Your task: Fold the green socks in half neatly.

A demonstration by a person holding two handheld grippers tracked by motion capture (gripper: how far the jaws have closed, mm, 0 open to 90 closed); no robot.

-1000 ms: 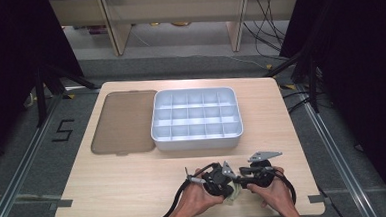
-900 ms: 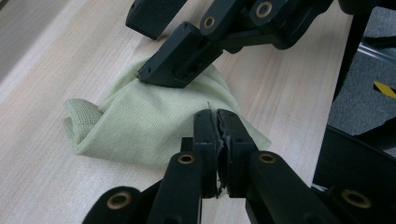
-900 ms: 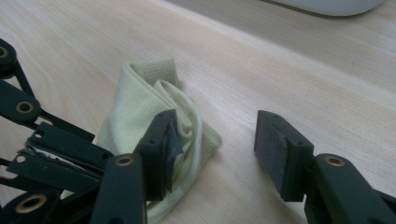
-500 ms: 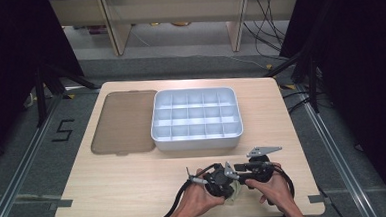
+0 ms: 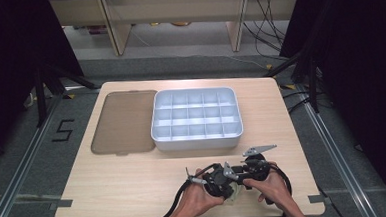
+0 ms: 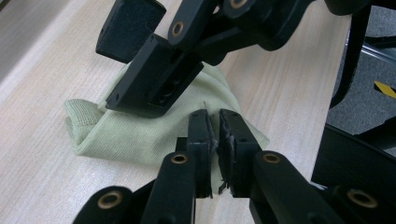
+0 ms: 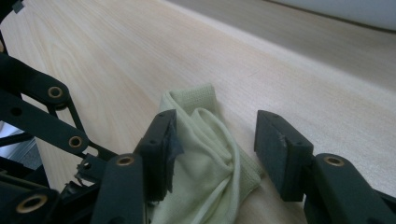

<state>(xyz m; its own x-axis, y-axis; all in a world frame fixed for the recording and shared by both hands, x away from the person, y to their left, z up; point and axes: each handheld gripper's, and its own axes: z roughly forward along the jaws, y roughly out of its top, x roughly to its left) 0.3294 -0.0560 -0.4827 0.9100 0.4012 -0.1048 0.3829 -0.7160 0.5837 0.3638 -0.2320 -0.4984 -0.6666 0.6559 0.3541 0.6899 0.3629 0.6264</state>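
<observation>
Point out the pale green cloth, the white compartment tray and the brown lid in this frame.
pale green cloth (image 7: pixel 205 154): right gripper view, its bunched middle folds.
white compartment tray (image 5: pixel 198 142): high view, its near outer wall.
brown lid (image 5: pixel 124 122): high view, middle of its flat face.

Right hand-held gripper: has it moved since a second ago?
Yes, slightly. In the high view the right hand-held gripper has drawn a little toward the table's near edge, away from the white compartment tray, which has stayed put.

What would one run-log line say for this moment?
left gripper: jaws shut on pale green cloth | right gripper: jaws open around cloth | place: light wooden table, near edge
</observation>
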